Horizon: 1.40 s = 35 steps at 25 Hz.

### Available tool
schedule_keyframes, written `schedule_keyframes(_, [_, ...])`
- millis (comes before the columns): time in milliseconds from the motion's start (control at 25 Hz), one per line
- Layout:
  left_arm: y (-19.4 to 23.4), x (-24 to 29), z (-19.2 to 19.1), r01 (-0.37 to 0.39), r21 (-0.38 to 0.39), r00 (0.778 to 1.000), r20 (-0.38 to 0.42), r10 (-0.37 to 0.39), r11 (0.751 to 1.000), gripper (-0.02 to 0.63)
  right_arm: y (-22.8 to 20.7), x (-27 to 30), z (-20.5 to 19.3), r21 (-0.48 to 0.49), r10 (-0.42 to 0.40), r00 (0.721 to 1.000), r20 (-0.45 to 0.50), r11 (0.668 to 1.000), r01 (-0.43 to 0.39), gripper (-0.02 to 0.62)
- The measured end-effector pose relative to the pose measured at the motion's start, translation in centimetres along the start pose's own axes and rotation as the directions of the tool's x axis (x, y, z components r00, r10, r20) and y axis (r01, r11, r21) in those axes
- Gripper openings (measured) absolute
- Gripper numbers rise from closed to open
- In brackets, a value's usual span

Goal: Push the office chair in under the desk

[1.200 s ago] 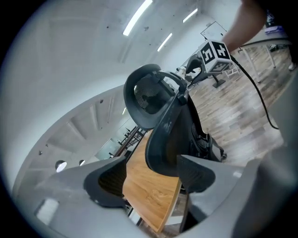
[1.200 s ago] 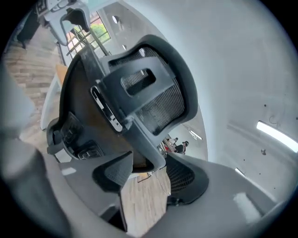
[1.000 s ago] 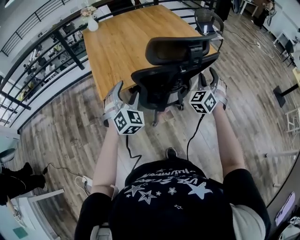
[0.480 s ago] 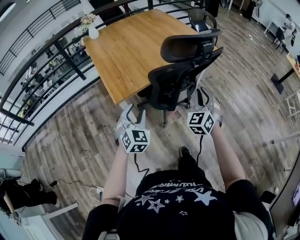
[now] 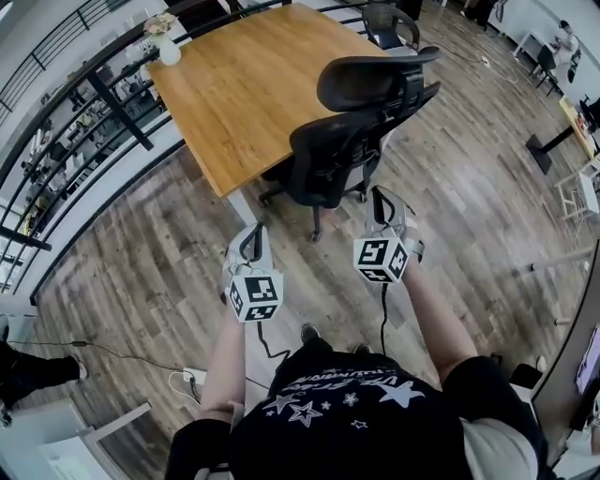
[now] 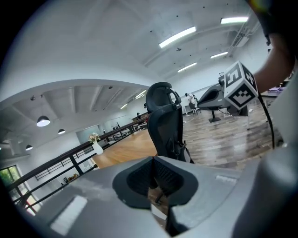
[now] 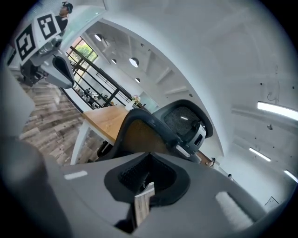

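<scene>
The left gripper (image 5: pixel 251 232) and right gripper (image 5: pixel 380 197), jaws just closing together empty, are hovering before the office chair (image 5: pixel 352 141) at twelve o'clock, seemingly part-tucked under the desk (image 5: pixel 248 80); a backrest push should be rolling it easily

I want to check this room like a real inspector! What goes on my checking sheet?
Surface: wooden desk, bare but for one vase.
Job's things: black office chair at the desk's near edge, backrest toward the person.
Clutter: white vase with flowers, at the desk's far corner.
Grippers: left gripper and right gripper have both just closed on nothing; neither touches the chair.
Cables: a black cable hangs from each gripper.
Surroundings: plank floor, black railing, second chair beyond the desk.
</scene>
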State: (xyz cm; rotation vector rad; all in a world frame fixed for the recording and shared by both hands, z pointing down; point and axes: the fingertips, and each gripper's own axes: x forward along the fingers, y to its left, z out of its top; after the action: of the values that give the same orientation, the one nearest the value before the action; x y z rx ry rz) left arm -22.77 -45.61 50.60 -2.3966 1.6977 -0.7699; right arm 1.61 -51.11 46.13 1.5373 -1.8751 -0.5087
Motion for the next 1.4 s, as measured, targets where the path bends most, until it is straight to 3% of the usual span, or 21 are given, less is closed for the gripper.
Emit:
schedule_keyframes(280, [-4.4,-2.3,1.0,0.009,-0.011,1.000,0.018,-0.008,1.000,0.003,0.7,-3.6,-2.5,0.107,0.046,0.999,-0.004,0.993,-0.045,0.003])
schedule_keyframes(680, [-13.7,-8.4,3.9,0.041,-0.036,0.997,0.066,-0.038,0.999,0.002,-0.2,-13.2,-6.7,0.111,0.120,0.993,0.021,0.986,-0.122,0.002])
schedule_keyframes(1080, [-19.1,-15.7,6.6,0.002,-0.040,0.996,0.094,0.002,0.999,0.002,-2.7,-22.2,-8.5,0.089,0.110,0.993,0.048,0.989,-0.114,0.002])
schedule_keyframes(1400, [-23.8,-21.0,7.9,0.021,-0.031,0.992,0.126,-0.017,0.999,0.002,-3.8,-29.2,-11.0,0.121,0.091,0.995,0.045,0.988,-0.096,0.002])
